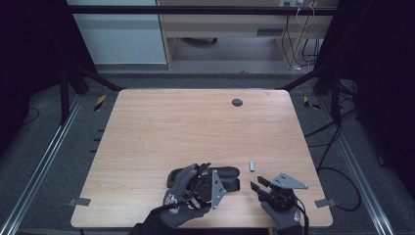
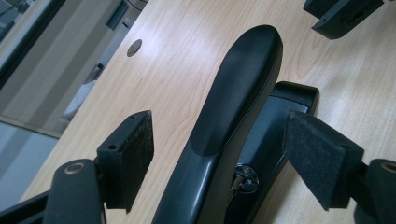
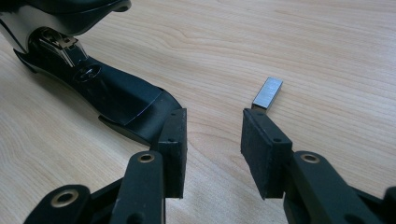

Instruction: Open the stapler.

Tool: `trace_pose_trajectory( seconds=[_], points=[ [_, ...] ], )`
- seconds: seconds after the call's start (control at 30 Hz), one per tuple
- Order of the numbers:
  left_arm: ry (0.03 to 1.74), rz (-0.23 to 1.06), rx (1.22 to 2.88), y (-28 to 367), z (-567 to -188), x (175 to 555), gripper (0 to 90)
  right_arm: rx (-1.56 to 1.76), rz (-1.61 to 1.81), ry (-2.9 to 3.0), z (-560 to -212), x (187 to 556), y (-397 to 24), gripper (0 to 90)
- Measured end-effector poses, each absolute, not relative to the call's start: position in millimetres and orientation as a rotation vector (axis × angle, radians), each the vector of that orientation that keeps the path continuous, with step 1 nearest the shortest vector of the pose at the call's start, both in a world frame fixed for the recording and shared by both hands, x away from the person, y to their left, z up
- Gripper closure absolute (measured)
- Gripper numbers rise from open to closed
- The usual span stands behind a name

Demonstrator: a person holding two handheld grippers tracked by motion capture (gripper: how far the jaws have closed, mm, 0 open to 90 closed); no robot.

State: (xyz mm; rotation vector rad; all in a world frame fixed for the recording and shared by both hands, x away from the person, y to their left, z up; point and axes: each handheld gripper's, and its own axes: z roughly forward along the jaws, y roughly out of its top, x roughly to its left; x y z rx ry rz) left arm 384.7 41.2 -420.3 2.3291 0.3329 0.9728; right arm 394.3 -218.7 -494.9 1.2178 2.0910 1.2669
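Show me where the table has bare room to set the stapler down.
The far half of the table is free, from the round grommet back towards the stapler, and so is the left side out to the edge. The near right is crowded: stapler, staple strip, left gripper and right gripper sit close together.

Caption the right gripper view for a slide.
Open right gripper poised over the wooden table, between a black stapler and a small staple strip.
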Motion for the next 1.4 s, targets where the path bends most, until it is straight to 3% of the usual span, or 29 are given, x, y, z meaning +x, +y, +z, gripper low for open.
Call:
trace_pose_trajectory(
  seconds=[0.47,1.0,1.4],
  points=[
    [0.257,1.122,2.375,28,-436,387,28.1,1.219,1.258,2.091,-497,394,-215,65.5],
    [0.212,1.208,2.426,17,-444,393,36.7,1.198,1.249,2.099,-496,391,-213,90.0],
    [0.181,1.256,2.448,11,-449,397,43.4,1.184,1.256,2.123,-497,393,-205,90.0]
  ],
)
